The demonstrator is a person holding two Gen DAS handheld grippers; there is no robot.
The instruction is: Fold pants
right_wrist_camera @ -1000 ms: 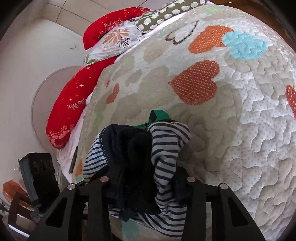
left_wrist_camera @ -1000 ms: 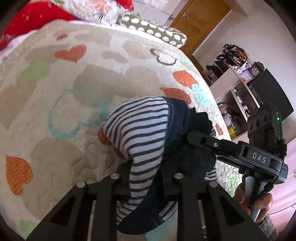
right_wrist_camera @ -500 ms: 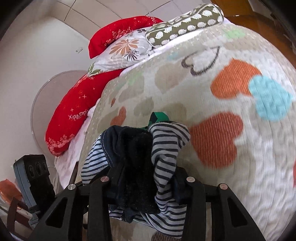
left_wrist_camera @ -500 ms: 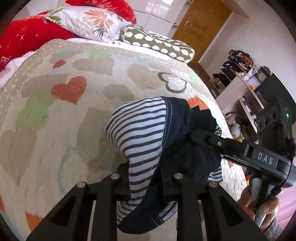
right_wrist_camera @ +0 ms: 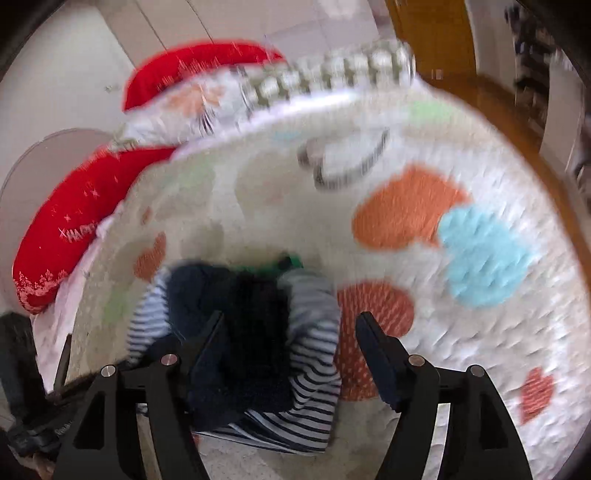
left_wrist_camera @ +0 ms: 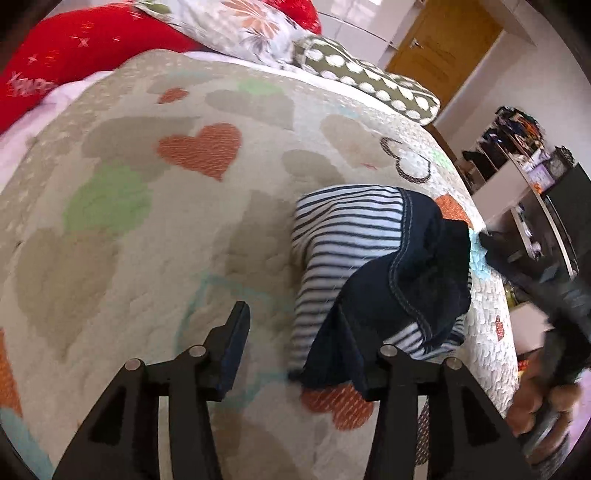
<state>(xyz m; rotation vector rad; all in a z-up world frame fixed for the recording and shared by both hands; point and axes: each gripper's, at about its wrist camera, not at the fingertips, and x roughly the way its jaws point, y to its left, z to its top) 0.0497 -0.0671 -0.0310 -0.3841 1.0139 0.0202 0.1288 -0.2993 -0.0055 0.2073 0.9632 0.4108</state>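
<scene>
The pants [left_wrist_camera: 369,266], a bunched bundle of striped and navy cloth, lie on the heart-patterned quilt [left_wrist_camera: 147,229]. My left gripper [left_wrist_camera: 303,350] is opening. Its left finger stands clear of the cloth, and a navy fold drapes over its right finger. In the right wrist view the pants [right_wrist_camera: 258,332] sit between the jaws of my right gripper [right_wrist_camera: 290,332], which is also opening. The cloth lies against its left finger, while the right finger [right_wrist_camera: 373,343] is clear of it. The right gripper shows as a dark blur [left_wrist_camera: 554,295] at the right edge of the left wrist view.
Red [left_wrist_camera: 74,44], floral [left_wrist_camera: 251,29] and dotted [left_wrist_camera: 369,81] pillows line the far end of the bed. Right of the bed stand a wooden door [left_wrist_camera: 443,48] and cluttered shelves [left_wrist_camera: 517,155]. A hand [left_wrist_camera: 535,406] holds the right gripper near the bed's edge.
Both grippers were shut on the bundle and have spread their jaws, letting it go onto the quilt. In the left wrist view the right gripper has drawn back to the right.
</scene>
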